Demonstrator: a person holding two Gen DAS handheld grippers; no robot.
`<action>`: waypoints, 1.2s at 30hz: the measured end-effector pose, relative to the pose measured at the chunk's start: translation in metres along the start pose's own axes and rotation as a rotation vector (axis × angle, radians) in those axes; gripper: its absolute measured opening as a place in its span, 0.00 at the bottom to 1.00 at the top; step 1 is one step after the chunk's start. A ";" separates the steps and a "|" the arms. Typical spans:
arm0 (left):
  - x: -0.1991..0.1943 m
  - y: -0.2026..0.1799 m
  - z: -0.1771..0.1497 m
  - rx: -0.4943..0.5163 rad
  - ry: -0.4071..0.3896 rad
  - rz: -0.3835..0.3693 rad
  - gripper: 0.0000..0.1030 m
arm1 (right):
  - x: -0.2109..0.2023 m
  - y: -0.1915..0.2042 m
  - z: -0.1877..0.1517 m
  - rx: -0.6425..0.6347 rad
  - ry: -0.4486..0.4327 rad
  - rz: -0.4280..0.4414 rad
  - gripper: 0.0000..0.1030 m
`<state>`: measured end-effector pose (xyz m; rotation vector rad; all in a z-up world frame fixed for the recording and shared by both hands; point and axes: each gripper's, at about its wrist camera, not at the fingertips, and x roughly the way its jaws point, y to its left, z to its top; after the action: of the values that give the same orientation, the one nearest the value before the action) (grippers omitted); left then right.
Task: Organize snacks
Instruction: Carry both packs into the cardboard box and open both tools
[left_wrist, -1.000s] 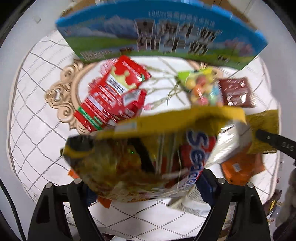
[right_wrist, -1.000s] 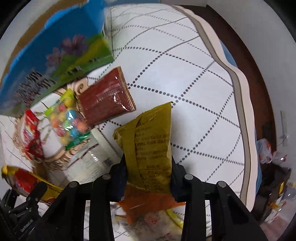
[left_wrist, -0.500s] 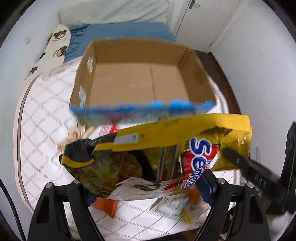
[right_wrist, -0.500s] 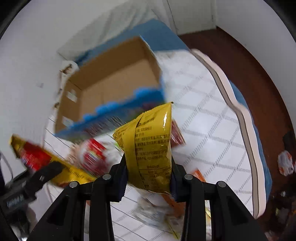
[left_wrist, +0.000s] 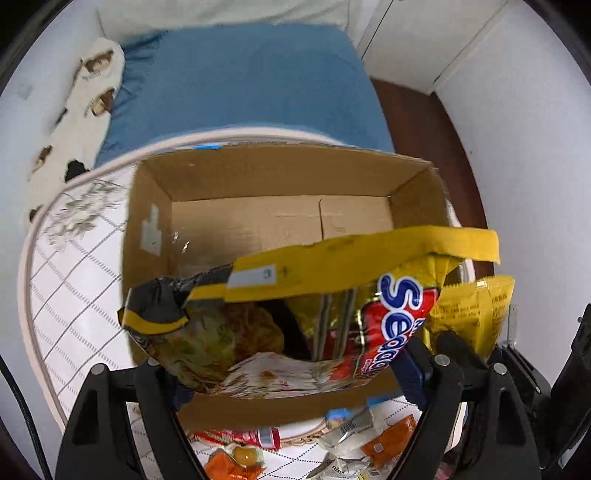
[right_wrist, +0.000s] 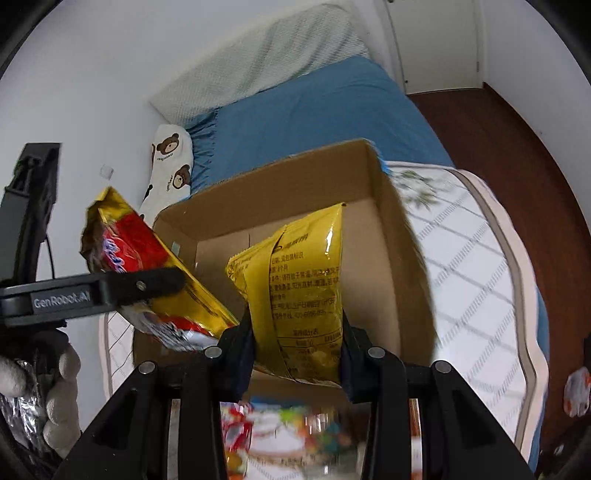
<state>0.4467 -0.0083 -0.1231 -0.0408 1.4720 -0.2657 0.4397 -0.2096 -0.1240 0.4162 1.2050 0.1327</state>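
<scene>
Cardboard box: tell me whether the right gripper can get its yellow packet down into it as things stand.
Probably yes. The cardboard box is open-topped and looks empty inside, and the right gripper holds the yellow packet just above it. The left gripper with its red-and-yellow bag hangs beside it, apparently leaving room.

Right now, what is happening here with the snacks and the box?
A person is sorting snacks with a hand-held gripper in each hand. The left hand-held gripper holds a big yellow and red snack bag, and the right hand-held gripper holds a smaller yellow packet. Both bags hang over an open cardboard box, which looks empty inside. More snacks lie on the table in front of the box.
</scene>
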 end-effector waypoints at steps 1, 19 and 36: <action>0.010 0.004 0.008 -0.008 0.022 -0.011 0.83 | 0.008 0.000 0.007 -0.003 0.006 0.003 0.38; 0.065 0.015 0.043 0.001 0.059 0.097 0.87 | 0.152 0.004 0.062 -0.134 0.163 -0.093 0.84; 0.006 0.009 -0.033 -0.026 -0.210 0.218 0.87 | 0.090 0.013 0.016 -0.172 0.043 -0.269 0.84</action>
<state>0.4159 0.0034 -0.1337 0.0693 1.2593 -0.0628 0.4889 -0.1729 -0.1931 0.0991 1.2688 0.0134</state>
